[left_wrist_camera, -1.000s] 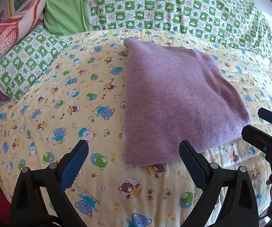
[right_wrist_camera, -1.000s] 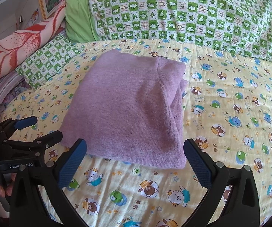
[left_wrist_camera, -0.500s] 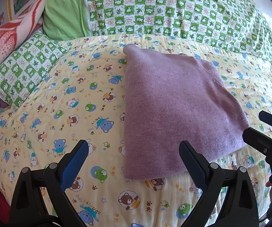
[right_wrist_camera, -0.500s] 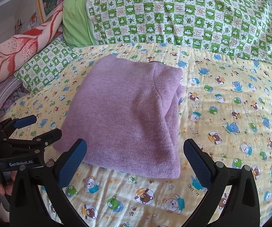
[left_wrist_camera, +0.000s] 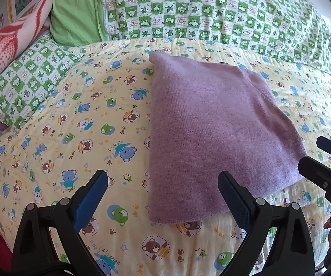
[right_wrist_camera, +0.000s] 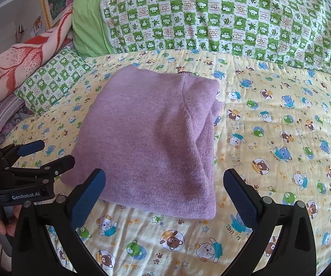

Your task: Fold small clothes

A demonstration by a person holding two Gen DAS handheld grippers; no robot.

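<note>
A folded purple knit garment [left_wrist_camera: 211,133] lies flat on the yellow bear-print quilt [left_wrist_camera: 73,126]; it also shows in the right wrist view [right_wrist_camera: 156,138], with a folded layer along its right side. My left gripper [left_wrist_camera: 163,195] is open and empty, hovering just short of the garment's near left corner. My right gripper [right_wrist_camera: 164,193] is open and empty over the garment's near edge. Each gripper shows in the other's view: the right one [left_wrist_camera: 312,156] at the garment's right corner, the left one [right_wrist_camera: 48,155] at its left corner.
A green checked pillow [right_wrist_camera: 211,16] and a plain green pillow [left_wrist_camera: 78,9] line the far side. A small checked pillow [left_wrist_camera: 27,80] and a red-and-white blanket [left_wrist_camera: 11,43] lie at the left. The quilt [right_wrist_camera: 280,126] stretches to the right.
Both grippers have drawn back toward me and a little higher; the garment appears farther away in both views. The garment itself has not moved, and both grippers stay open.
</note>
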